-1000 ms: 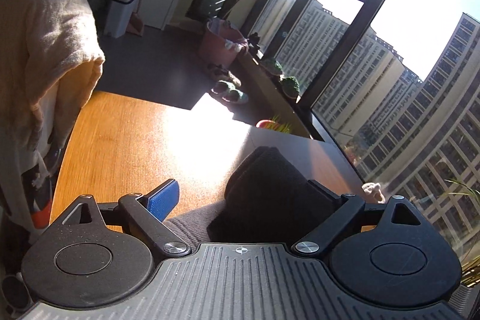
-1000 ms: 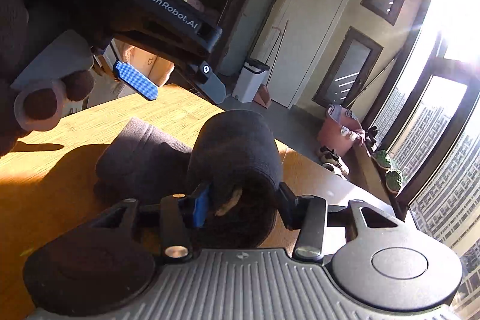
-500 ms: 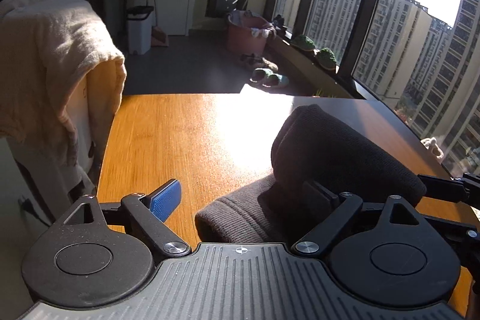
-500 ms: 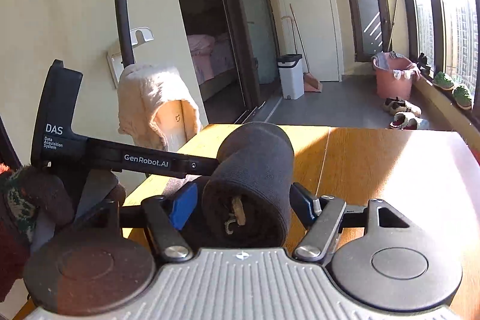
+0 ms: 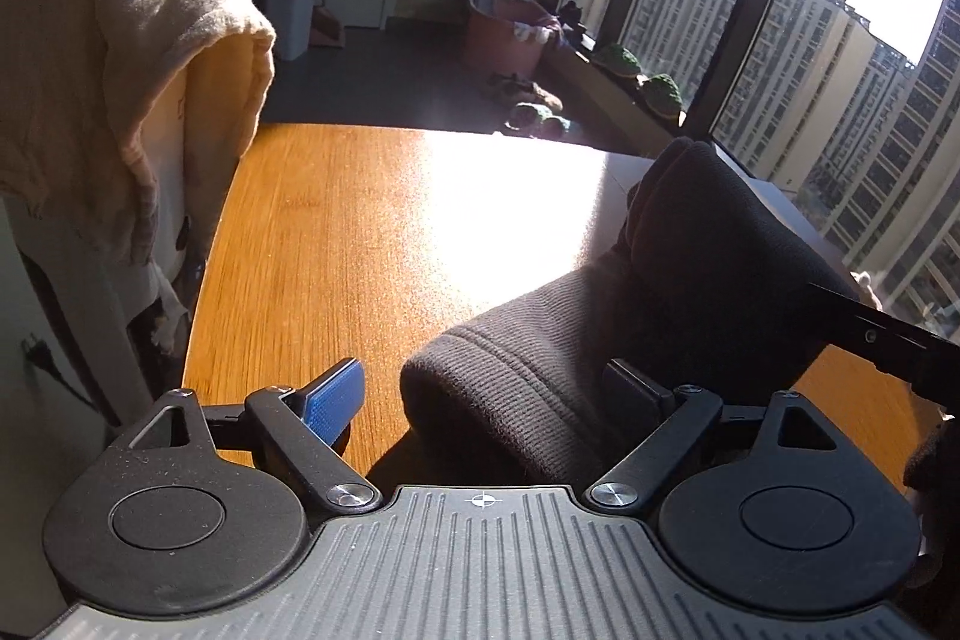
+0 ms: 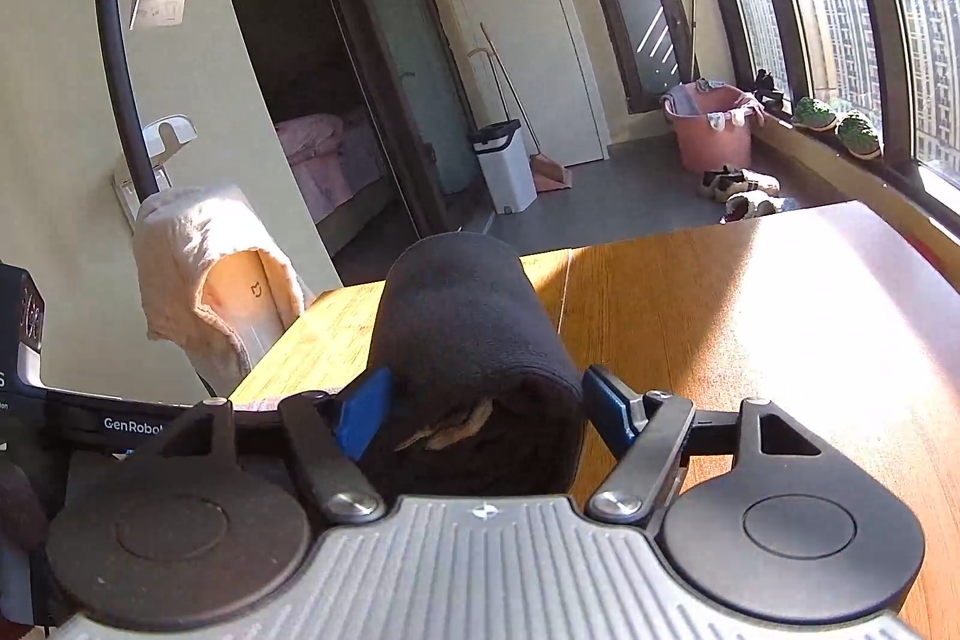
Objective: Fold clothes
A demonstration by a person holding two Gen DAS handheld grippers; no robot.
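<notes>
right gripper [image 6: 480, 415]: both blue fingers [image 6: 360, 415] press the flanks of a rolled dark garment [image 6: 462, 322], clenched on its near end, where a pale tag shows in the spiral. the roll runs forward from between the fingers, raised above the wooden tabletop [image 6: 750, 328].

left gripper [image 5: 480, 394]: fingers spread wide and released; the blue pad [image 5: 333, 400] stands apart from the cloth on one side, while the dark pad on the other side lies against or just beside the ribbed hem [image 5: 480, 388] of the same garment [image 5: 690, 280]; contact cannot be told. the hem sits between the fingers, low over the tabletop [image 5: 360, 250].

handling (judgement): soft, thick knit, light, not slippery; it sags and unrolls unless pinched across several layers. the best hold is across the full thickness of the roll or on the ribbed hem, which is firmer than the body.

views compared: the right wrist view alone shows the roll's end face, the tag, and the left tool's handle beside the fingers. the left wrist view alone shows the loose ribbed end trailing from the roll. both show, beyond the fingers, a cream cloth [image 5: 120, 40] draped over a chair, a white bin [image 6: 504, 166] and a pink basket [image 6: 711, 124] near the window.
</notes>
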